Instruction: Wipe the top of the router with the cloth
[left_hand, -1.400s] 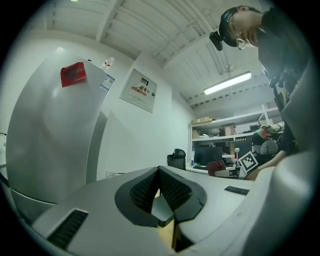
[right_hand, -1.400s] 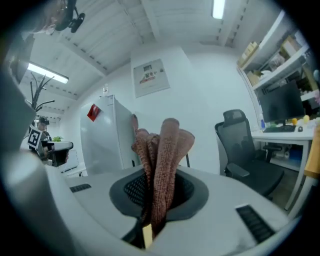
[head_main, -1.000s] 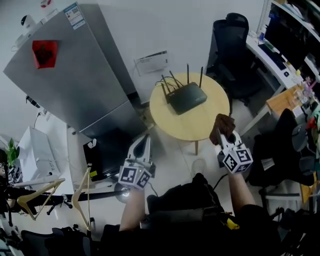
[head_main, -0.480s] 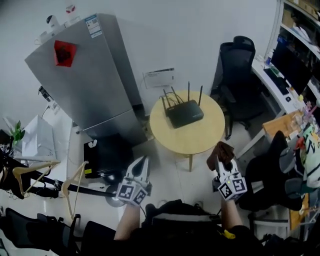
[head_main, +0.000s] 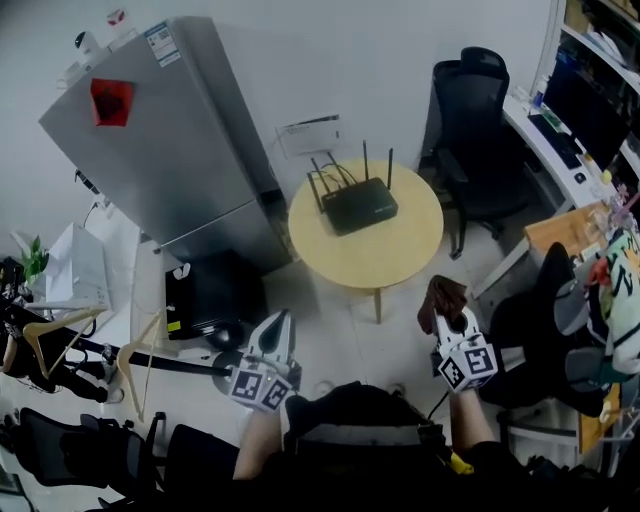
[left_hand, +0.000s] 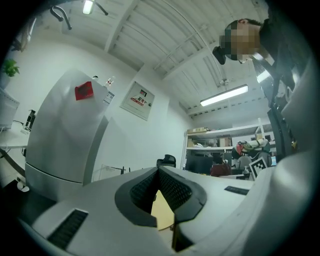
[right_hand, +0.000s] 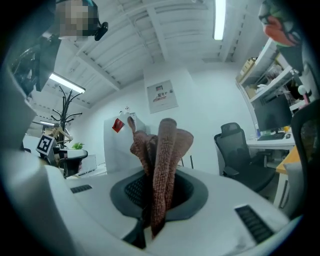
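Both tongs clamped: right gripper (head_main: 449, 320) on the cloth (head_main: 442, 298), left gripper (head_main: 278, 326) on nothing. Risk: loose cloth folds snag the router (head_main: 358, 206) antennas (head_main: 364, 160) at the table (head_main: 400, 258) far edge and drag it.

**Materials and finishes I can see**

The cloth (right_hand: 159, 160) is a rough, matt brown knit. My left gripper (left_hand: 158, 170) has a smooth pale plastic shell and black ribbed pads (left_hand: 176, 189). At upper centre, the router (head_main: 358, 205) is matt black plastic on a smooth light-wood table (head_main: 400, 255). At upper left, the fridge (head_main: 150, 140) looks like dull grey metal.
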